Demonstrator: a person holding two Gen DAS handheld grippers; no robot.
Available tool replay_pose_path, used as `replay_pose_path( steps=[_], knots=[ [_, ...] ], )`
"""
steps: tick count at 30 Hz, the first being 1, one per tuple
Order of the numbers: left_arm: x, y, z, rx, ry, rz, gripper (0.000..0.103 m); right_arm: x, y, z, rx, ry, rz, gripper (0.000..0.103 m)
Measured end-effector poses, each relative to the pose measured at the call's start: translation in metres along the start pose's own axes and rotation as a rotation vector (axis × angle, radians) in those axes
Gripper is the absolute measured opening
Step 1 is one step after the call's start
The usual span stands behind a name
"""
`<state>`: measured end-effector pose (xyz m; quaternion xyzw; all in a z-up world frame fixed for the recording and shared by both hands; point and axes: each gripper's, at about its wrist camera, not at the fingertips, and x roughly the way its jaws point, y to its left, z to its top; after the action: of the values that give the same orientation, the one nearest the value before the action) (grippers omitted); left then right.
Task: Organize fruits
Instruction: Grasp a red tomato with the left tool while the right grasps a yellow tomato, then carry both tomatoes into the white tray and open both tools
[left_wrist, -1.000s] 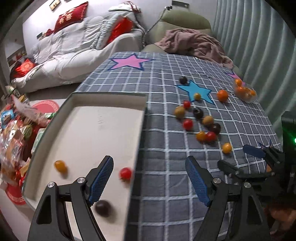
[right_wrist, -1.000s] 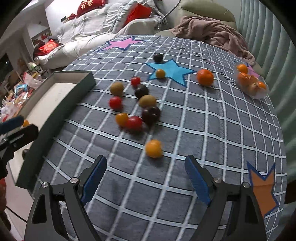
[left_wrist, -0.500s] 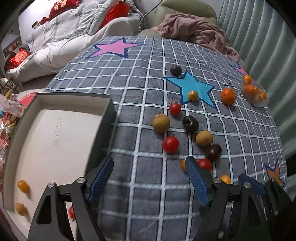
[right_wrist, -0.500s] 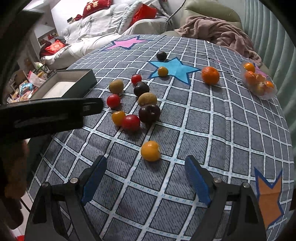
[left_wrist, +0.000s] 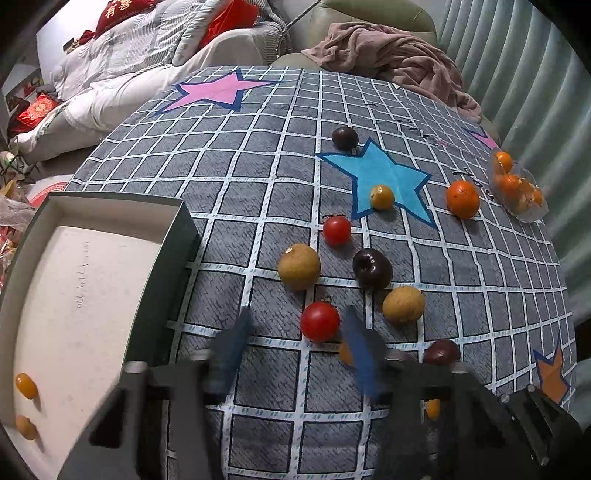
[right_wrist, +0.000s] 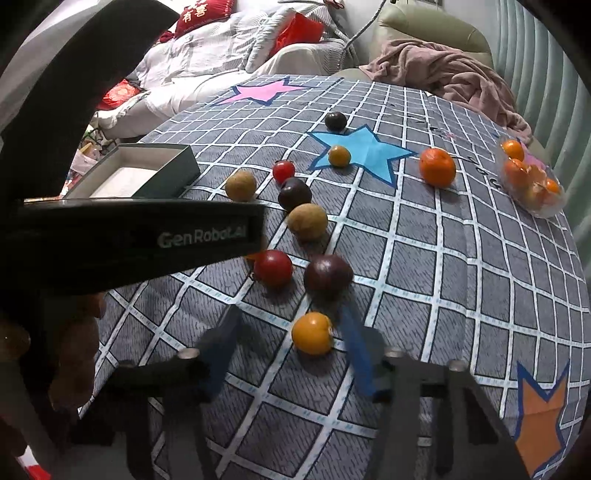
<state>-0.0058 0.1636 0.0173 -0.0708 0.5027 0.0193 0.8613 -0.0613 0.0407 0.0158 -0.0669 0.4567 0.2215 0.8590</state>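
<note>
Both claws have swung away from the box (left_wrist: 173, 236) at the tabletop's left edge and dropped toward the loose fruit mid-tabletop. The left claw (left_wrist: 295, 350) gapes around a red tomato (left_wrist: 319, 321); the right claw (right_wrist: 288, 345), open, straddles a yellow fruit (right_wrist: 312, 332), apparently touching one finger, though motion blur obscures this. Next grabs look imminent.

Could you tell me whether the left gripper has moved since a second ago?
Yes. The left gripper has swung away from the box and out over the tablecloth; it now frames a red cherry tomato, jaws open.
</note>
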Motion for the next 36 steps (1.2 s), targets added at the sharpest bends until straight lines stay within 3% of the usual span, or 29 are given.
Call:
replay_pose_path(
  steps=[2,3,10,18,23,36],
  knots=[
    [0.001,0.0,0.0,-0.001,0.005,-0.009,0.029,-0.001,-0.004,0.0,0.021,-0.001,0.028,0.024],
    [0.001,0.0,-0.001,0.001,0.007,-0.014,0.023,-0.001,-0.008,-0.001,0.042,0.001,0.052,0.023],
    [-0.01,0.003,-0.019,0.029,-0.001,-0.012,0.023,-0.012,-0.025,-0.017,0.118,-0.004,0.114,0.023],
    [-0.031,0.004,-0.064,0.106,-0.023,0.011,0.023,-0.029,-0.032,-0.039,0.14,-0.009,0.096,0.023],
    [-0.044,0.01,-0.085,0.092,-0.023,-0.012,0.023,-0.037,-0.031,-0.047,0.148,-0.008,0.088,0.024],
    [-0.062,0.02,-0.11,0.074,-0.023,-0.049,0.023,-0.057,-0.028,-0.061,0.161,-0.008,0.066,0.024]
  ],
)
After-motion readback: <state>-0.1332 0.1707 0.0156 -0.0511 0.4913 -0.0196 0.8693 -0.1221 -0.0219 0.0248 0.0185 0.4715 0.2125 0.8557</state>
